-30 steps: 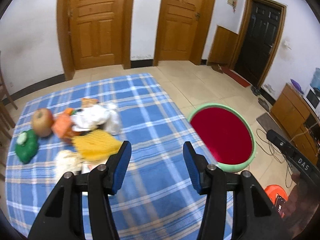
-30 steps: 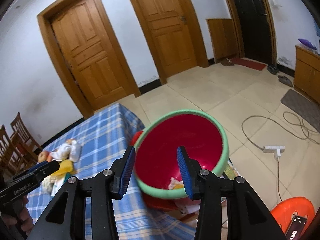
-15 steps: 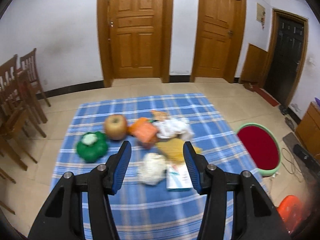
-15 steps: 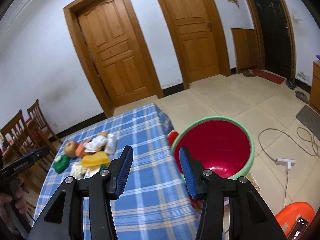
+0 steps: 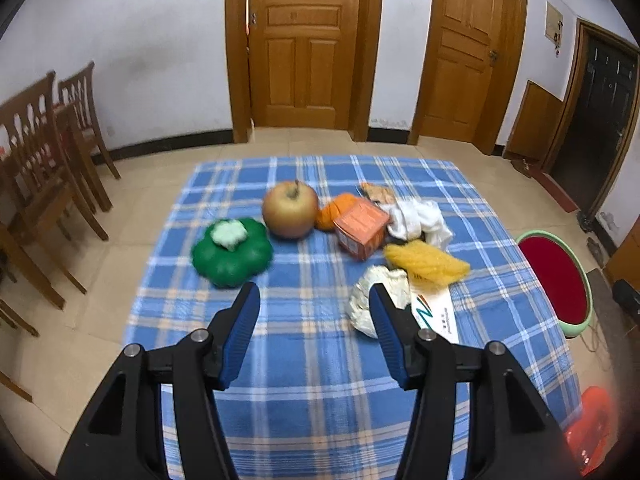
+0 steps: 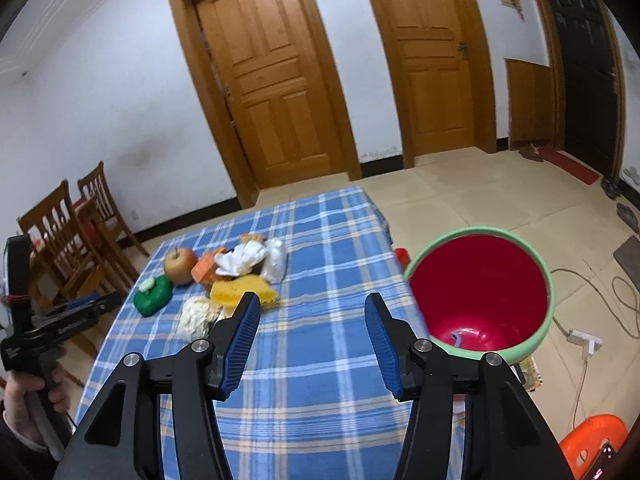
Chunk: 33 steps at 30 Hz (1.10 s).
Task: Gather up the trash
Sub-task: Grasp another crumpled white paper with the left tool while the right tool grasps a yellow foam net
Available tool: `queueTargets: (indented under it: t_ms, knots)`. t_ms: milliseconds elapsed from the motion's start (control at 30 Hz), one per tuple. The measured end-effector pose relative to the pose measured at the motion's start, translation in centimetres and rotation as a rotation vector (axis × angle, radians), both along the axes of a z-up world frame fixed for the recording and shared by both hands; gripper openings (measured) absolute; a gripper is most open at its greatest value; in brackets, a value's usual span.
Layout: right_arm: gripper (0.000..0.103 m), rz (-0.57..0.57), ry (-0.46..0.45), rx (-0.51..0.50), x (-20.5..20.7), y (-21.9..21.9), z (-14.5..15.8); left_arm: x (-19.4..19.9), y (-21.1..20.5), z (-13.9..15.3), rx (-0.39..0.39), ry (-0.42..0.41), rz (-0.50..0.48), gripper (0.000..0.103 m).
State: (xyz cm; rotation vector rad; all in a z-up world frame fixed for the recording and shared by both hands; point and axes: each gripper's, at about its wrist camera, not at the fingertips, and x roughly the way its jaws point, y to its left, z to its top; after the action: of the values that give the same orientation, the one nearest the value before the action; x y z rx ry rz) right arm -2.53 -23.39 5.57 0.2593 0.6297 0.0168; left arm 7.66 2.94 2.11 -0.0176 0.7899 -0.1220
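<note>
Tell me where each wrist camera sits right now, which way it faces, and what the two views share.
Left wrist: on the left gripper, open and empty, looking down over the blue plaid table at the apple.
Right wrist: on the right gripper, jaws just opening with nothing between, facing table and red bin; left hand shows at its left edge.
Shared: table, trash pile, bin, doors.

A woven plaid cloth [image 5: 312,344] covers the bench. The bin [image 6: 548,280] is glossy plastic. The box [image 5: 360,228] looks like matt card, the rag [image 5: 418,218] soft cloth, the net [image 5: 428,262] rough foam mesh. The doors [image 5: 304,40] are varnished wood, the floor [image 6: 480,184] smooth tile.
</note>
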Motion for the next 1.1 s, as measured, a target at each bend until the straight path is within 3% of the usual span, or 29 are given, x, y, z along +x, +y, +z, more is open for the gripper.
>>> queueTargets:
  t_ms: [467, 733, 867, 1100]
  knots:
    - [0.057, 0.017, 0.097, -0.009, 3.6, 2.0, -2.4, 3.7, -4.2, -5.3, -0.087, 0.128, -0.119, 0.057]
    - [0.057, 0.026, 0.141, 0.008, 5.8, 2.3, -3.4, 5.5, -4.9, -7.5, -0.105, 0.177, -0.127, 0.057]
    - [0.057, 0.037, 0.159, 0.005, 7.1, 2.9, -3.9, 6.0, -4.8, -8.1, -0.14, 0.185, -0.15, 0.041]
    - [0.057, 0.059, 0.202, 0.002, 9.6, 4.7, -5.0, 5.5, -3.7, -7.7, -0.172, 0.137, -0.165, 0.037]
